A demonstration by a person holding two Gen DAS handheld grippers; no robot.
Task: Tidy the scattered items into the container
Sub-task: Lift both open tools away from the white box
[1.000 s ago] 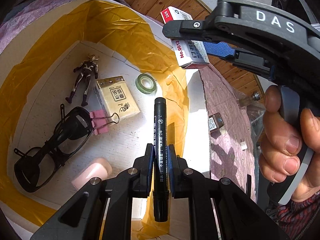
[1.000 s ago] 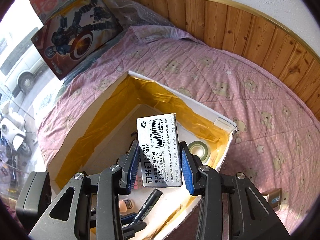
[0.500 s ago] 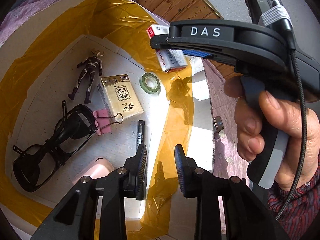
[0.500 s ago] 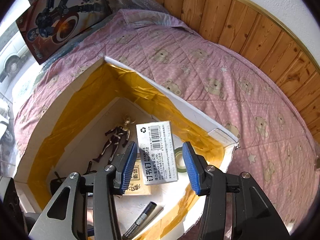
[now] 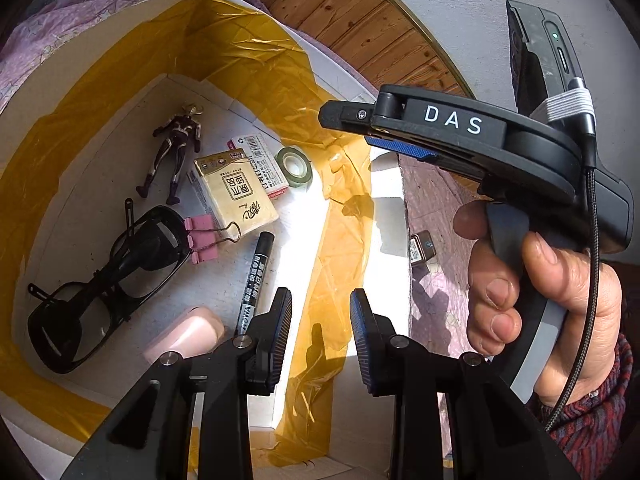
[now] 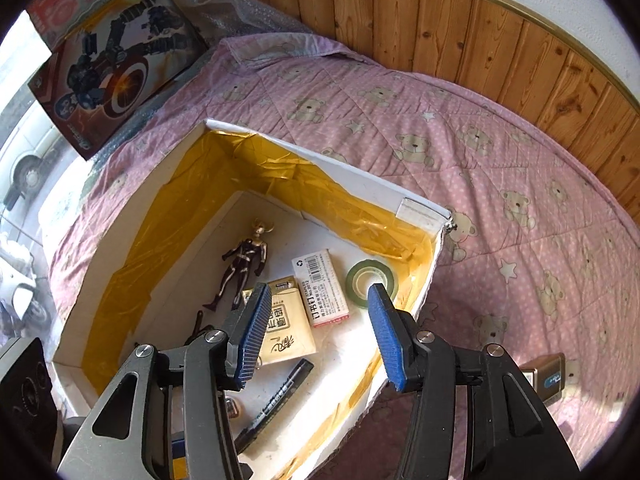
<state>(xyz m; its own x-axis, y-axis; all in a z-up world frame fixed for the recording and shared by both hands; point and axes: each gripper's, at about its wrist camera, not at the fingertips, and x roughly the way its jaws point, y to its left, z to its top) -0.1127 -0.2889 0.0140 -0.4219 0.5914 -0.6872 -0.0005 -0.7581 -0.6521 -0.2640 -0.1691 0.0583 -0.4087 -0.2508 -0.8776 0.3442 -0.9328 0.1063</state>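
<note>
The container [image 6: 360, 178] is a white box lined with yellow tape, standing on a pink quilt. Inside lie a staple box [image 6: 320, 288], a green tape roll [image 6: 372, 280], a black marker [image 5: 254, 276], a toy figure [image 5: 176, 152], a tissue pack [image 5: 236, 196], a pink binder clip [image 5: 202, 238], black sunglasses [image 5: 108, 280] and a pink case [image 5: 188, 336]. My left gripper [image 5: 320, 320] hangs open over the box's right wall, holding nothing. My right gripper [image 6: 320, 320] is open above the staple box and empty.
A small dark box [image 6: 548, 376] lies on the quilt [image 6: 480, 160] just right of the container. A hand [image 5: 520, 280] grips the right gripper's handle. A toy carton [image 6: 112, 68] leans at the back left, and a wood-panelled wall [image 6: 480, 40] runs behind.
The left gripper opened and the marker now lies on the box floor. The right gripper opened and the staple box dropped in beside the tape roll.
</note>
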